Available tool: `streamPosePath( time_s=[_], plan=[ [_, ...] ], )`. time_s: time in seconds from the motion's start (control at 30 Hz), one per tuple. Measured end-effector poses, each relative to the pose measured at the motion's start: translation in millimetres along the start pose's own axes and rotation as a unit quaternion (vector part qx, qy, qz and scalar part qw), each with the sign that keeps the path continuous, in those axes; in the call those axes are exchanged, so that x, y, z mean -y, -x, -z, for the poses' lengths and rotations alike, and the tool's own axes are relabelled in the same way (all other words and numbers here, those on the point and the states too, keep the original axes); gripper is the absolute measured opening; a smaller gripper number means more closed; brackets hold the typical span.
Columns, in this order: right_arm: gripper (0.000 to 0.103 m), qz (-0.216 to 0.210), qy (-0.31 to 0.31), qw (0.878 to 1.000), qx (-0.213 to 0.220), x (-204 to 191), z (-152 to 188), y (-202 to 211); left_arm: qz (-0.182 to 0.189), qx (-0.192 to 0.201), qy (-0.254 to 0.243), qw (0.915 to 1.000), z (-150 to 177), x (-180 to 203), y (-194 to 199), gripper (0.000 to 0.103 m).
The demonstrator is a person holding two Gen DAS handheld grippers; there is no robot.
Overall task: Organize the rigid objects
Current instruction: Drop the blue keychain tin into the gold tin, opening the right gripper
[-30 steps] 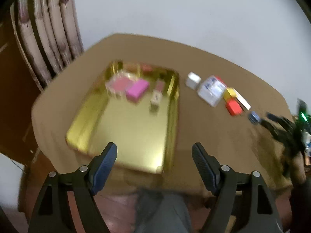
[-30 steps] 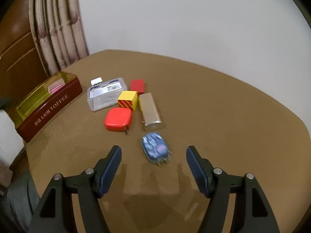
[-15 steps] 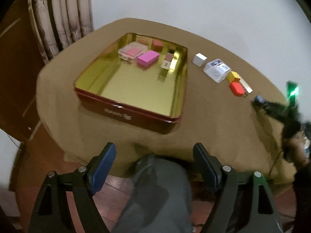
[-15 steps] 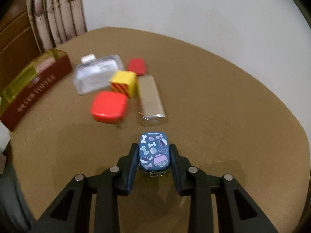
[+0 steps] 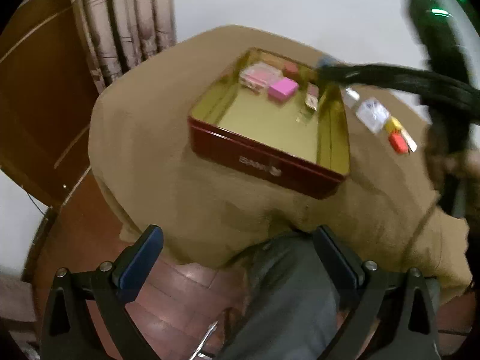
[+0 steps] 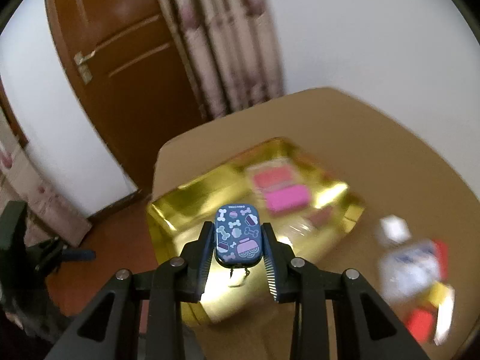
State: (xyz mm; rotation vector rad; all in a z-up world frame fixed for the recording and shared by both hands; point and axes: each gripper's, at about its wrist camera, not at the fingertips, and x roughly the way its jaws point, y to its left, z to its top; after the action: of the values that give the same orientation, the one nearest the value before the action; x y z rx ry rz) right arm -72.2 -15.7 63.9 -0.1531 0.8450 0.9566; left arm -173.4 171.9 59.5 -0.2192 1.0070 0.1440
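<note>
- My right hand-held gripper point(image 6: 238, 247) is clamped on a small blue tin point(image 6: 238, 237) printed with bones and bowls, holding it in the air over the near part of the gold-lined tray point(image 6: 180, 210).
- My left hand-held gripper point(image 5: 237, 258) is spread wide with nothing between its fingers, hanging off the bench edge above the reddish wood floor point(image 5: 180, 300) and my grey trouser leg point(image 5: 288, 294).
- The bench point(image 5: 144, 138) is covered in a tan cloth that drapes over its edge.
- The tray, dark red outside, sits on the cloth with a pink box point(image 5: 282, 88) and a clear pink-filled case point(image 5: 259, 75) at its far end.
- Right of the tray on the cloth lie a clear plastic box point(image 5: 372, 114), a yellow block point(image 5: 393, 124) and a red box point(image 5: 397, 142).
- A brown wooden door point(image 6: 120, 60) and a patterned curtain point(image 6: 222, 39) stand against the white wall point(image 6: 375, 30).
</note>
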Motion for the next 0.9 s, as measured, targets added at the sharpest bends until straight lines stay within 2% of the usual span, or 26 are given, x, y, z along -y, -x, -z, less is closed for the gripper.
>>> streamPosePath(
  time_s=[0.1, 0.17, 0.27, 0.37, 0.4, 0.5, 0.6, 0.67, 0.73, 0.8, 0.83, 0.9],
  plan=[
    [0.031, 0.000, 0.023, 0.999, -0.049, -12.3, -17.8, -48.9, 0.032, 0.032, 0.013, 0.9989, 1.9, -16.2, 5.2, 0.099],
    [0.031, 0.008, 0.027, 0.996, -0.089, -12.3, -30.0, -82.7, 0.022, 0.045, 0.019, 0.9985, 1.4, -21.3, 5.3, 0.099],
    [0.031, 0.018, 0.033, 0.992, -0.124, -10.7, -39.5, -112.8, 0.007, 0.055, 0.015, 0.9983, 2.8, -21.6, 0.2, 0.099],
    [0.032, 0.034, 0.039, 0.989, -0.137, -8.6, -50.6, -134.7, 0.008, 0.042, 0.009, 0.9990, 5.6, -18.2, -6.8, 0.099],
    [0.032, 0.027, 0.032, 0.990, -0.135, -7.4, -56.2, -141.6, 0.006, 0.038, 0.005, 0.9993, 6.4, -16.8, -9.1, 0.099],
    [0.036, 0.026, 0.009, 0.994, -0.108, 1.2, -52.6, -130.6, 0.005, 0.021, -0.006, 0.9998, 7.3, -12.6, -14.9, 0.099],
    [0.039, 0.022, -0.013, 0.998, -0.055, 13.2, -50.6, -109.6, 0.002, 0.006, -0.007, 1.0000, 7.6, -9.1, -17.3, 0.099],
    [0.039, 0.032, -0.029, 0.999, -0.004, 18.6, -46.9, -81.2, -0.002, -0.001, -0.021, 0.9998, 8.5, -5.6, -18.5, 0.099],
    [0.039, 0.041, -0.057, 0.995, 0.071, 27.4, -33.3, -31.9, -0.011, 0.002, -0.041, 0.9991, 10.6, 2.9, -16.3, 0.099],
    [0.041, 0.071, -0.074, 0.989, 0.110, 35.8, -14.9, 4.5, -0.012, 0.005, -0.066, 0.9978, 10.7, 15.2, -13.3, 0.099],
    [0.042, 0.108, -0.087, 0.981, 0.133, 45.6, 7.3, 31.9, -0.011, 0.010, -0.082, 0.9965, 9.8, 23.6, -10.7, 0.099],
    [0.047, 0.158, -0.106, 0.971, 0.147, 60.3, 42.6, 63.5, -0.008, 0.025, -0.118, 0.9927, 5.5, 44.3, -4.0, 0.099]
  ],
)
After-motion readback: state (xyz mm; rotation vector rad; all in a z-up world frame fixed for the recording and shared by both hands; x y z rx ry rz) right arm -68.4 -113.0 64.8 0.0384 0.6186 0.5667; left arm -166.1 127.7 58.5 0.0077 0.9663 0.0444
